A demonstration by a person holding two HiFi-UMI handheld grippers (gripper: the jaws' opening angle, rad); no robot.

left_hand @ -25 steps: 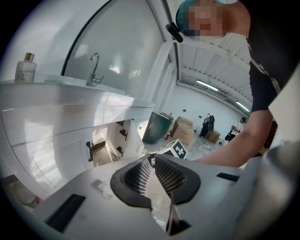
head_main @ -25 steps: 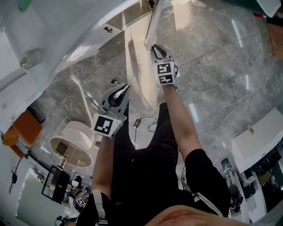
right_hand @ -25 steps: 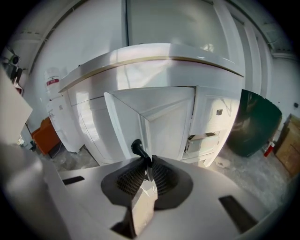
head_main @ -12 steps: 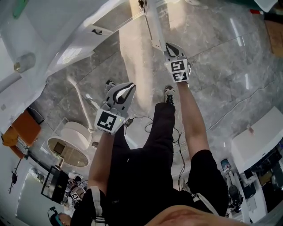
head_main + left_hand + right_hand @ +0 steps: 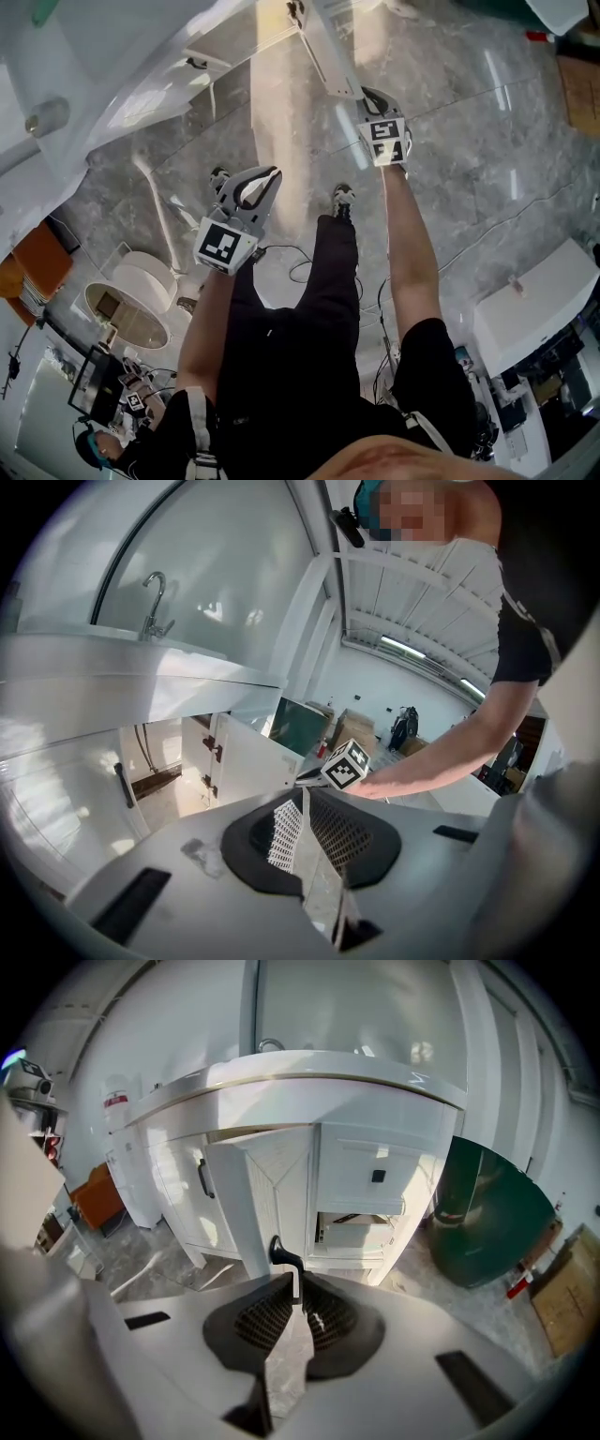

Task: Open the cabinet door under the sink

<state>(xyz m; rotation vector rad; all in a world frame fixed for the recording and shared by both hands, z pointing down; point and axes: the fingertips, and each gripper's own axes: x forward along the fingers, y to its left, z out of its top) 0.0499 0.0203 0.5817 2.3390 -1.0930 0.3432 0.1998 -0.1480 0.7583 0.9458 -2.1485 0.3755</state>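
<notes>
With the cabinet door (image 5: 267, 1194) ajar under the sink's (image 5: 309, 1072) front edge, the right gripper (image 5: 295, 1285) pinches its black handle (image 5: 280, 1251), the left gripper (image 5: 302, 806) is pressed together on nothing, and the next move likely calls for a wider outward pull.

A glossy grey marble floor (image 5: 469, 141) carries a dark green rounded bin (image 5: 487, 1208), a brown cardboard box (image 5: 569, 1290) near it, and an orange boxy object (image 5: 94, 1196) well apart.

Bright light, glare streaks on glossy floor (image 5: 281, 122), heavy fisheye distortion at edges.
</notes>
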